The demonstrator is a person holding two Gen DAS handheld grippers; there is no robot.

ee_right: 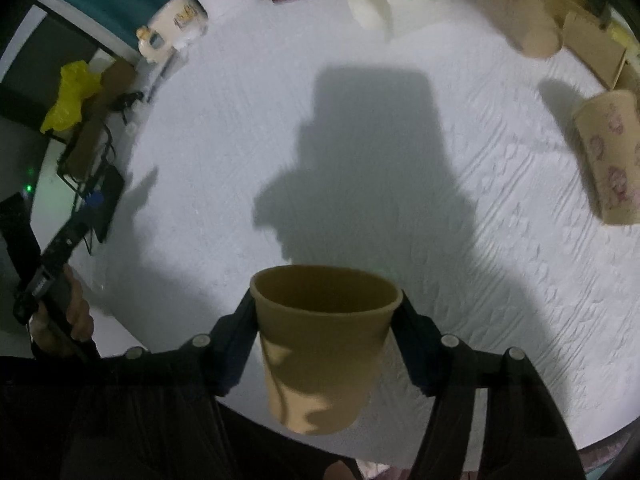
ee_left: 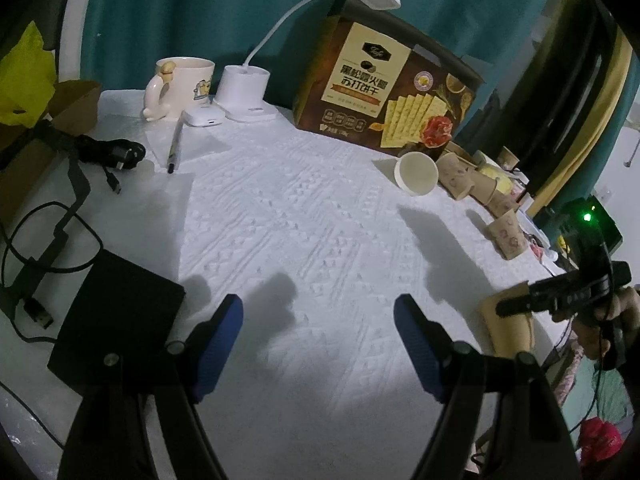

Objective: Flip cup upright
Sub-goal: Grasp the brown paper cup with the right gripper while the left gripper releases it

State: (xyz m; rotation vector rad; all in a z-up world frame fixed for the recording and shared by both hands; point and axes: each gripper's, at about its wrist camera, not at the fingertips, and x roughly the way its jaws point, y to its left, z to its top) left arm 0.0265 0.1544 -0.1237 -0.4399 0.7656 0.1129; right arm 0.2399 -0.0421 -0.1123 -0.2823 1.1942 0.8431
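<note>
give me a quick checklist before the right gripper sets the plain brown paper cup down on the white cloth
1. Right gripper shut on the plain brown paper cup: ok.
2. Cup mouth faces up, away from the white textured cloth: ok.
3. Cloth just ahead of the cup is bare: ok.
4. Left gripper open, empty, out of the way: ok.
5. Patterned paper cup lying on its side stays clear to the right: ok.
6. Cup base height above the cloth: cannot tell.

Black left tool (ee_left: 318, 316) arms, ribbed blue fingers (ee_left: 218, 344), silver screws.
</note>
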